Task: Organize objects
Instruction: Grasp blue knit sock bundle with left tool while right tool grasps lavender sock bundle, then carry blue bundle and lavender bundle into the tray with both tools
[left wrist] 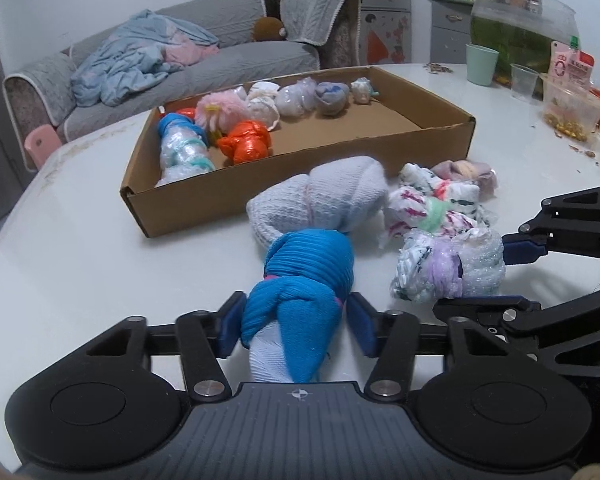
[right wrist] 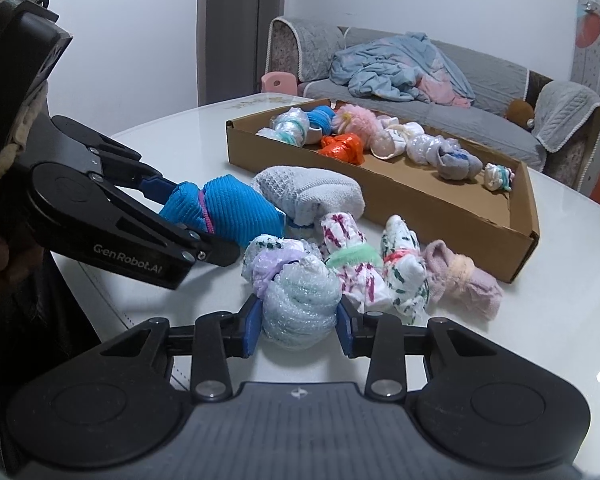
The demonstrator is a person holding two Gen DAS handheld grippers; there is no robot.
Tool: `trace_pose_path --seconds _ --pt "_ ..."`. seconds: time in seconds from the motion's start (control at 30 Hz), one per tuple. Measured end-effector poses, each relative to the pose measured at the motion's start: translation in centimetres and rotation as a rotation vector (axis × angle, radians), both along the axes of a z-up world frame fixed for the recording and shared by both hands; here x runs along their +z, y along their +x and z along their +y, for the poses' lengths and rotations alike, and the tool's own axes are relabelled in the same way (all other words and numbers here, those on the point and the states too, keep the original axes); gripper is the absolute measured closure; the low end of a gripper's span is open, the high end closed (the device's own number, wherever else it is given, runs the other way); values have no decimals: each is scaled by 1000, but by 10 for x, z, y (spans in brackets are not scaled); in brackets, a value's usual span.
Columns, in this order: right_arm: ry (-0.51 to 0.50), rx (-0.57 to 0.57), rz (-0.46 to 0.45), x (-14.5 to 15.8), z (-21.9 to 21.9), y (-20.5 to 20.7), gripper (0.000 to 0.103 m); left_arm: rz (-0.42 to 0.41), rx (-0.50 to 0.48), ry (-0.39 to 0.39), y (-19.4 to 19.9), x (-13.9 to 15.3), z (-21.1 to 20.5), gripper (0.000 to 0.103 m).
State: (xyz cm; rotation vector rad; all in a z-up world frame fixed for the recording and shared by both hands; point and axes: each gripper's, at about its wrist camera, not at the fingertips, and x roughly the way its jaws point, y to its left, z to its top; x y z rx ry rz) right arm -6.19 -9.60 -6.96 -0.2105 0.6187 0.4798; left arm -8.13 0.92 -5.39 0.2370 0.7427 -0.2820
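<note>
Now we have the left gripper (left wrist: pixel 294 326) clamped on the blue roll (left wrist: pixel 300 280), its long axis pointing ahead-left toward the box (left wrist: pixel 300 152), while our right gripper (right wrist: pixel 298 326) pinches the bubble-wrap bundle (right wrist: pixel 300 300) on the table (left wrist: pixel 80 240).

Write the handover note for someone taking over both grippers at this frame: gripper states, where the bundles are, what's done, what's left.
Left gripper: shut on the blue sock bundle, resting on the white table.
Right gripper: shut on the bubble-wrap bundle, also on the table.
Done: about eight bundles line the far and left sides of the cardboard box, including the orange one.
Left: the two gripped bundles, plus the white towel bundle, two patterned white bundles and the pink sock bundle, all on the table beside the box.
</note>
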Motion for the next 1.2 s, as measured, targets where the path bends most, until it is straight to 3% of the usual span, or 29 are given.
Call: trace_pose_path --seconds 0.37,0.63,0.87,1.2 --pt "37 -14 -15 16 -18 -12 68 -11 -2 -16 -17 11 5 50" --pt "81 -38 -71 51 -40 -13 68 -67 6 -73 -19 52 17 50" --pt "91 -91 -138 82 -69 7 68 -146 23 -87 5 93 29 50" --pt "71 -142 -175 104 -98 60 68 -182 -5 -103 61 130 18 49"
